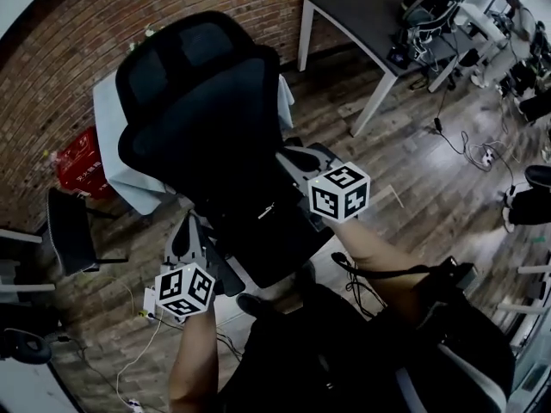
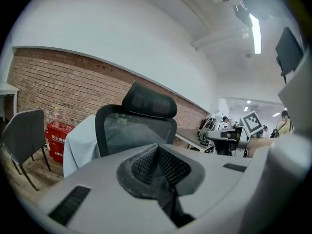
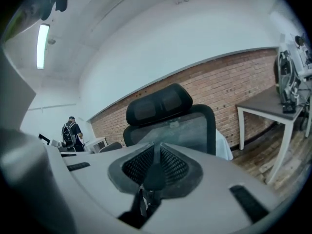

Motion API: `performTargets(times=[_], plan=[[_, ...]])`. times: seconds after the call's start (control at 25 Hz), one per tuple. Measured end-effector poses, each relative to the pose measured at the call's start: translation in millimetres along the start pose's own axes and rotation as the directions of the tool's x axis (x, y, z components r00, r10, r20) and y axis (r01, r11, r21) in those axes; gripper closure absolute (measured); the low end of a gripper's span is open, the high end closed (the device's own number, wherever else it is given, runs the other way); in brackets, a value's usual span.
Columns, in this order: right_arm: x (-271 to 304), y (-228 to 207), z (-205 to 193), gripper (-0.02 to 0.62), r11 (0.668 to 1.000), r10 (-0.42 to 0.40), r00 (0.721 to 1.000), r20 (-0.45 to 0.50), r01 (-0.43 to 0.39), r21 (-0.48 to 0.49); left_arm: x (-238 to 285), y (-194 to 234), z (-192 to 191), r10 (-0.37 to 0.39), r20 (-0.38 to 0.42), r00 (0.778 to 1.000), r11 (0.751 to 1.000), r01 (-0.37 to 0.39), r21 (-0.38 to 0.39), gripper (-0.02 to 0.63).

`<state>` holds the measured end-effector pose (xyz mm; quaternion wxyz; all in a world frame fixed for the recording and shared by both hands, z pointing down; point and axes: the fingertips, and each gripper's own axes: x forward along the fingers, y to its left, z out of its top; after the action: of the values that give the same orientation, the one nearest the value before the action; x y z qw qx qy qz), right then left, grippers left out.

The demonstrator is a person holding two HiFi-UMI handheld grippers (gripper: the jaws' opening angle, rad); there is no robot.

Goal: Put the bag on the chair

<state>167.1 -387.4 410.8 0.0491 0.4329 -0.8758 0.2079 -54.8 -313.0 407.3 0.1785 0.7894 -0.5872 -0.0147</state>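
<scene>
Holding the black bag (image 1: 297, 347) low, off the desk's (image 1: 370, 20) left corner, I have not put it on the chair (image 1: 207, 136) yet. My left claw (image 2: 157, 152) and right claw (image 3: 155, 155) are both pinched tight on what looks like its soft dark strap. The chair has a black net back and a round headrest.

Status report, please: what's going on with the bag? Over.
Left gripper shut on bag strap; right gripper likewise. Rest of bag indistinct against black chair. Way to chair looks clear.
</scene>
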Motion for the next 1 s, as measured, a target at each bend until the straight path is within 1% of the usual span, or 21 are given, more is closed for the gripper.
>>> performTargets(times=[0.16,0.24,0.36,0.44,0.56,0.64,0.84,1.0], plan=[[-14,13,10,0.551,1.0,-0.022,0.999,0.026,0.022,0.015,-24,-9,24,-0.022,0.017,1.0,1.0,0.022,0.017,0.595],[-18,23,14,0.554,1.0,-0.019,0.999,0.032,0.019,0.003,-33,-9,38,-0.031,0.03,0.999,0.999,0.03,0.03,0.595],[-24,38,25,0.554,0.999,-0.019,0.998,0.058,0.021,-0.028,-45,-8,61,-0.042,0.073,0.996,0.998,0.039,0.043,0.597],[-27,47,30,0.555,0.999,-0.023,0.997,0.074,0.025,-0.039,-53,-4,72,-0.036,0.096,0.995,0.998,0.032,0.045,0.597],[-33,62,37,0.568,0.998,-0.021,0.996,0.088,0.026,-0.054,-66,4,80,-0.014,0.103,0.995,1.0,0.012,0.022,0.597],[-37,70,43,0.574,0.997,-0.019,0.995,0.098,0.026,-0.068,-72,6,86,-0.014,0.113,0.993,1.0,0.013,0.014,0.595],[-46,83,55,0.577,0.996,-0.013,0.993,0.118,0.024,-0.091,-87,5,95,-0.01,0.145,0.989,0.999,0.003,0.05,0.597],[-59,98,67,0.577,0.992,0.0,0.988,0.156,0.019,-0.125,-97,2,105,-0.006,0.173,0.985,0.996,-0.011,0.093,0.597]])
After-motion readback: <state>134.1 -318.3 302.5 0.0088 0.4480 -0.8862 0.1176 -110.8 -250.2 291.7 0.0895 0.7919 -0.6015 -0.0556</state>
